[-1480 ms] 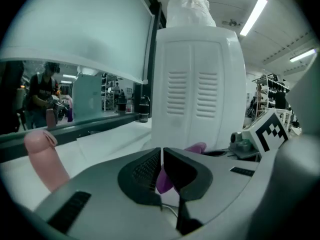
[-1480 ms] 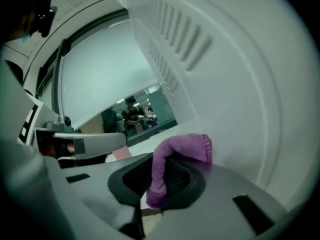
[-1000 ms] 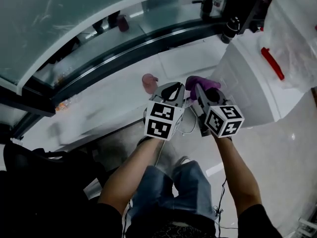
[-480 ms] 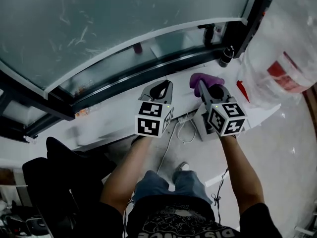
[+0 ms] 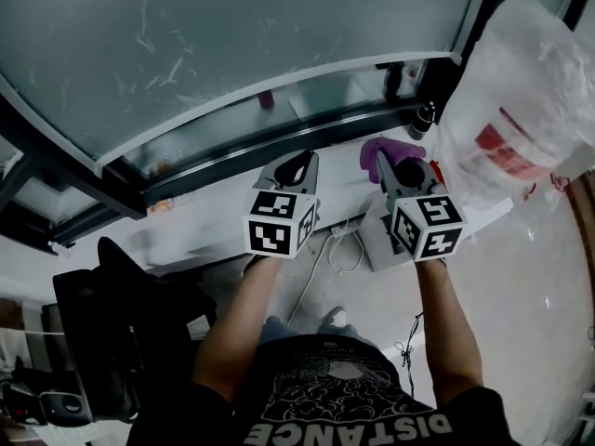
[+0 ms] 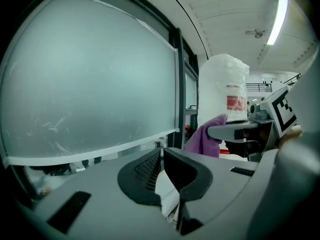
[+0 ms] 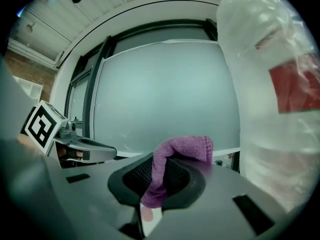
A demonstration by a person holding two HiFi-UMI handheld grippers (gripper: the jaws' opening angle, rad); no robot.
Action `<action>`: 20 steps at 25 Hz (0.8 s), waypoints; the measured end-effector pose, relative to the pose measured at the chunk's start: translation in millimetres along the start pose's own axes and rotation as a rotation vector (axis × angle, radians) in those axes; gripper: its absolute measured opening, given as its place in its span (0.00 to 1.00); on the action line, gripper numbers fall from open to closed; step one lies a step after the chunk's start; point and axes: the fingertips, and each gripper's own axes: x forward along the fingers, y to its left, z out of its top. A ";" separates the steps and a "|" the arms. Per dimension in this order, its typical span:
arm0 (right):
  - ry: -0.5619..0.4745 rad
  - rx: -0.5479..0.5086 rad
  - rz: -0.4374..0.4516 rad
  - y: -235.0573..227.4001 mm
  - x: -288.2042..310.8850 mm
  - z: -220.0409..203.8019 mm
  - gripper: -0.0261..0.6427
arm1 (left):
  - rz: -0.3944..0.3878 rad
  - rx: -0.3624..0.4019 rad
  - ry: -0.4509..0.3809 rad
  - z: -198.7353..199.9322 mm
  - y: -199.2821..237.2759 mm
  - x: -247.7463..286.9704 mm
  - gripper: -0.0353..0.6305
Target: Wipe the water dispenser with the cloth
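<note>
Right gripper (image 7: 160,181), jaws clamped on the purple cloth (image 7: 184,146), with the plastic-wrapped water dispenser (image 7: 270,109) upright just to its right; left gripper (image 6: 162,156), closed and empty, farther off.

Two grippers (image 5: 305,159) (image 5: 391,163), one cloth (image 5: 379,150), one water dispenser (image 5: 502,147)

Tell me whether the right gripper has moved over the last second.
Yes. The right gripper, holding the purple cloth, has come up closer to the dark window frame, though the head view shifted too.
</note>
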 end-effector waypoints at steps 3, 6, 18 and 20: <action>-0.011 0.003 0.012 -2.5 -4.0 3.7 0.11 | 0.027 0.012 0.000 3.2 -4.4 -2.4 0.11; -0.011 -0.036 0.018 -6.0 -8.4 2.6 0.11 | 0.046 0.010 -0.002 1.9 -5.9 -4.7 0.11; -0.015 -0.072 0.030 -13.6 -17.2 4.7 0.11 | 0.088 0.006 0.005 1.2 -12.4 -11.6 0.11; -0.017 -0.075 0.028 -15.0 -18.3 5.1 0.11 | 0.089 0.007 0.004 1.8 -14.9 -11.3 0.11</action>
